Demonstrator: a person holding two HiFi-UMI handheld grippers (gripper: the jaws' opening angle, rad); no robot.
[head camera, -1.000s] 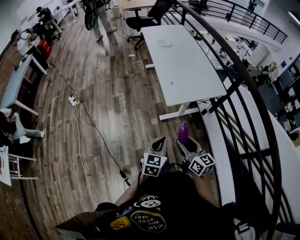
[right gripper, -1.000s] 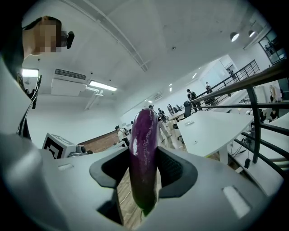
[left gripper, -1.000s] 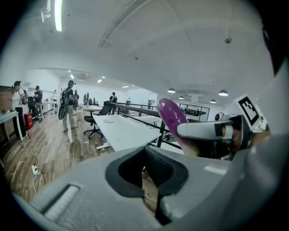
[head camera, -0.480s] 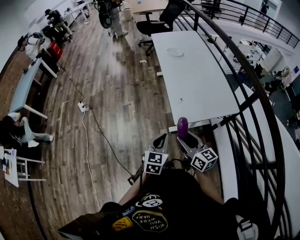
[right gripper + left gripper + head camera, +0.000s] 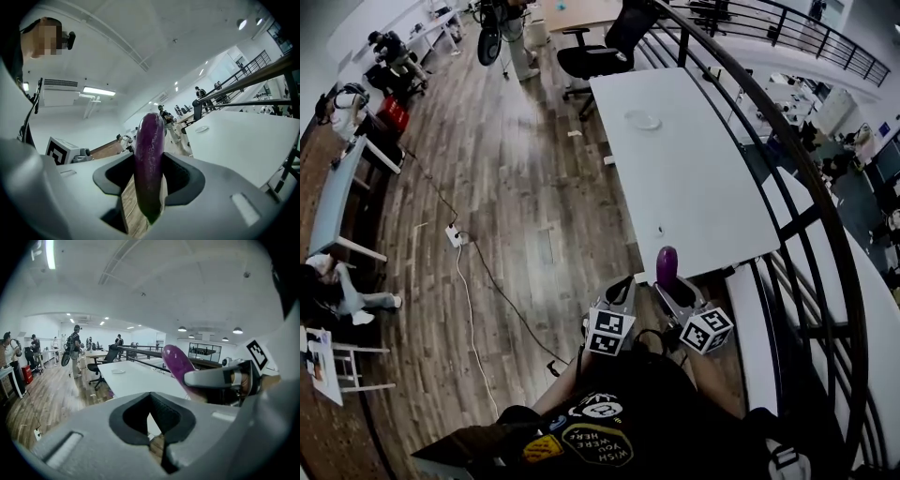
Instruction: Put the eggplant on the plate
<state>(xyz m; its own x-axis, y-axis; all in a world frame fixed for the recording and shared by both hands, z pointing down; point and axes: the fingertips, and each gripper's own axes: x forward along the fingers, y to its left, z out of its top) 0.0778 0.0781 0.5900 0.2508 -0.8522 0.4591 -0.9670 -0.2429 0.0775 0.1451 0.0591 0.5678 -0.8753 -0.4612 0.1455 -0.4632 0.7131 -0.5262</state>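
R gripper (image 5: 149, 182) clamps eggplant (image 5: 150, 140) upright; L gripper (image 5: 152, 423) seemingly shut, empty.

**A:** What differs from a second ago?

**B:** The long white table (image 5: 703, 169) comes closer. A second ago, a wide stretch of brown wooden floor (image 5: 534, 187) separates its near end from the glossy purple eggplant (image 5: 667, 263). Half a second ago that stretch is narrow. Now, in the head view, the eggplant's tip overlaps the table's near edge.

**A:** And the small pale round plate (image 5: 643, 120)?

**B:** It draws nearer with the table and sits lower in the head view with each picture.

**A:** Anything on the left?

**B:** The white power strip (image 5: 455, 236) on the floor slides nearer too, and so does the seated person (image 5: 333, 292) at the left edge.
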